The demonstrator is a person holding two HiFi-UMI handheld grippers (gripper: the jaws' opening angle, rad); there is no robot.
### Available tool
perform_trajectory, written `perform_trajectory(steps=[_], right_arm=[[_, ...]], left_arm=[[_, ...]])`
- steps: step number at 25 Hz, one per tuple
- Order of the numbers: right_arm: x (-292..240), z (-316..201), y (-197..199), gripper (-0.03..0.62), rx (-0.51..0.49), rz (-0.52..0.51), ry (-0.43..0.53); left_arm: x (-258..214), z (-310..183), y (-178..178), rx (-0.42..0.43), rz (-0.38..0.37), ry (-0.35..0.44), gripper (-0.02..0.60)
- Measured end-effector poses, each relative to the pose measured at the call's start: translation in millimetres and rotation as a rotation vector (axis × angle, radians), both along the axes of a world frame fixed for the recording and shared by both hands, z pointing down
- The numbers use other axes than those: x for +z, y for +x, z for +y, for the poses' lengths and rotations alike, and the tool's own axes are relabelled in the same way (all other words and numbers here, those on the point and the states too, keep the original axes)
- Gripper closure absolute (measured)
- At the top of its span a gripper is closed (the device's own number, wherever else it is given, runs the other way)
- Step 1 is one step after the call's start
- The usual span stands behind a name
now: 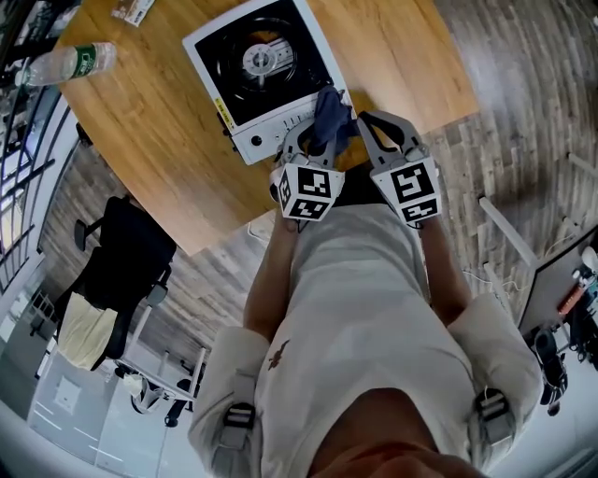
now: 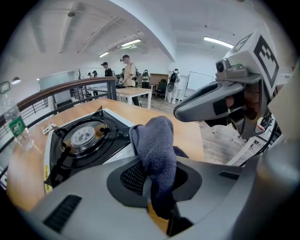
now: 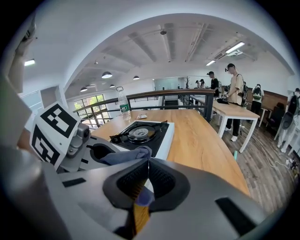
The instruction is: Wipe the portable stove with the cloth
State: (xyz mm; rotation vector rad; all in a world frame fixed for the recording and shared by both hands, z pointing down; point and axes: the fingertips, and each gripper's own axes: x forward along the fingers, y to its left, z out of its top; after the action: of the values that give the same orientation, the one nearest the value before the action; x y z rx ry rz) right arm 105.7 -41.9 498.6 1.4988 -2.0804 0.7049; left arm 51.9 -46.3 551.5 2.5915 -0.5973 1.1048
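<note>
The portable stove (image 1: 262, 61), white with a black top and round burner, sits on the wooden table (image 1: 140, 140) near its front edge. My left gripper (image 1: 313, 140) is shut on a dark blue cloth (image 1: 330, 114) just off the stove's front right corner. In the left gripper view the cloth (image 2: 157, 140) stands up between the jaws of that gripper (image 2: 157, 185), with the stove (image 2: 89, 140) beyond it to the left. My right gripper (image 1: 369, 121) hovers close beside the cloth on the right. Its jaws (image 3: 148, 168) meet, with nothing seen clamped between them.
A clear plastic bottle (image 1: 70, 63) with a green label stands at the table's far left, with a small packet (image 1: 134, 9) beyond it. A black office chair (image 1: 126, 261) is on the floor to the left. A railing and several people at a white table (image 3: 234, 110) are in the background.
</note>
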Motion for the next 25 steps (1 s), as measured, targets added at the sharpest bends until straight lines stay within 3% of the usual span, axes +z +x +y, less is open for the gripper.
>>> perform_trajectory(steps=[25], right_arm=[[-1, -22, -99, 0.571, -0.258, 0.020, -0.007]], left_arm=[[-1, -21, -153, -0.334, -0.058, 0.031, 0.499]])
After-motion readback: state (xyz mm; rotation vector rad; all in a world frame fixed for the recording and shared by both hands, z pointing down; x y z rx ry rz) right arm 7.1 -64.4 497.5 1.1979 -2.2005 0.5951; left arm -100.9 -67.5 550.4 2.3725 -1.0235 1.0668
